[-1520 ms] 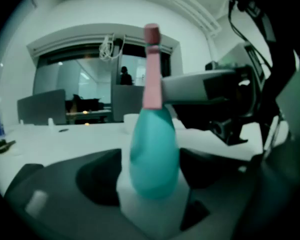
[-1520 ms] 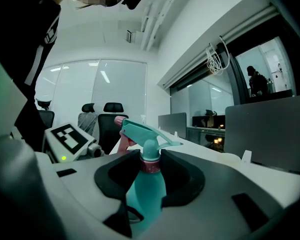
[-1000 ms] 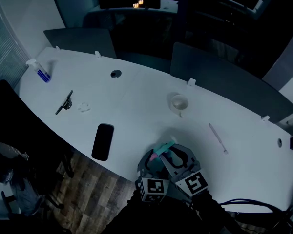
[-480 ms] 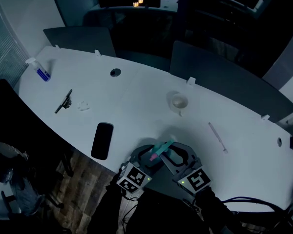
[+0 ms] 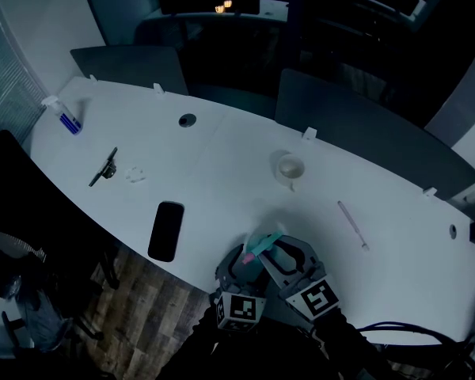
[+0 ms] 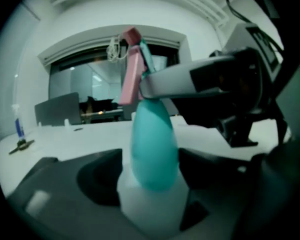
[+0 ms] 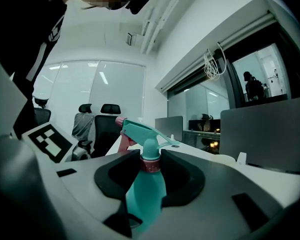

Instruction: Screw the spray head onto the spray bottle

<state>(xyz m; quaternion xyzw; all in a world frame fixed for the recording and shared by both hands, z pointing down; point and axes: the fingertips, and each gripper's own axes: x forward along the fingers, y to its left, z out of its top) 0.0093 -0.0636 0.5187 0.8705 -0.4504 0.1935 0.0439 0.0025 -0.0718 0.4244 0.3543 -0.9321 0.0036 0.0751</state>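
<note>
A teal spray bottle (image 5: pixel 261 245) with a teal and pink spray head (image 7: pixel 139 130) on it is held over the table's near edge between both grippers. In the left gripper view the bottle (image 6: pixel 153 144) stands upright, its white base wedged between the jaws of my left gripper (image 6: pixel 152 186). Those jaws are opening but still touch the base. My right gripper (image 7: pixel 150 166) is shut on the pink collar (image 7: pixel 150 165) at the bottle's neck, just under the spray head. Seen from the head, the left gripper (image 5: pixel 241 271) sits close beside the right gripper (image 5: pixel 287 260).
On the white table (image 5: pixel 222 172) lie a black phone (image 5: pixel 166 229), a white cup (image 5: pixel 290 167), a white stick (image 5: pixel 353 224), a dark clip (image 5: pixel 104 167) and a small blue bottle (image 5: pixel 66 115). Grey dividers (image 5: pixel 356 125) line the far edge. Wood floor shows left of the table.
The left gripper swung out to the left and has come back beside the right gripper. The bottle and the right gripper have stayed in place.
</note>
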